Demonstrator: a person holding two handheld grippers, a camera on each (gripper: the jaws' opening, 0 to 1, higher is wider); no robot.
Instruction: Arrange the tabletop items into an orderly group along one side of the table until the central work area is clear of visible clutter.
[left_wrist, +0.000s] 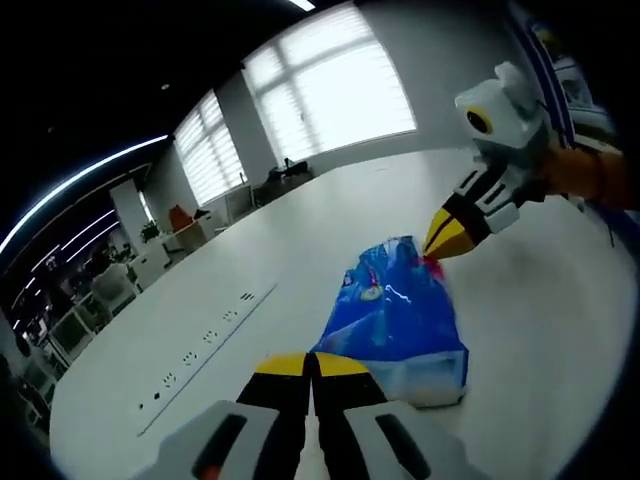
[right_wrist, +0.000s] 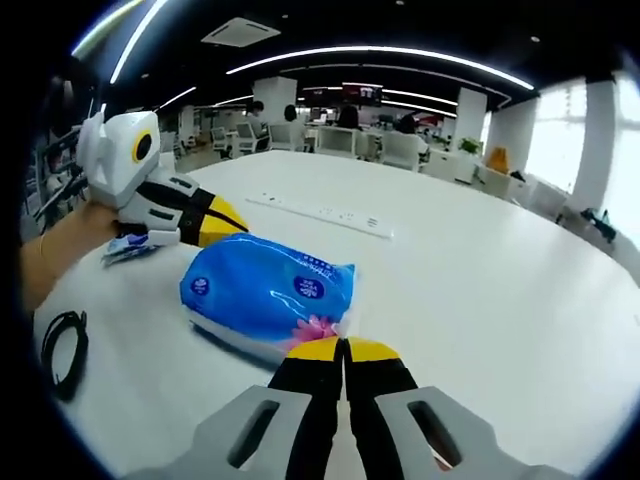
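On the white table (left_wrist: 300, 250), a blue tissue pack (left_wrist: 400, 320) lies just ahead of the left gripper (left_wrist: 312, 365), whose yellow-tipped jaws are pressed together, while the right gripper (left_wrist: 445, 235) reaches in from the right, its tips at the pack's far end.

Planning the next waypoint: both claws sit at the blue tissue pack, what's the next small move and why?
Probably open one claw first. The left claw and right claw both look shut, jaws pressed together, at opposite ends of the blue tissue pack, which lies flat on the white table. Neither appears to hold it. I'd open the right claw at the pack's near end so it can pinch and drag the pack sideways.
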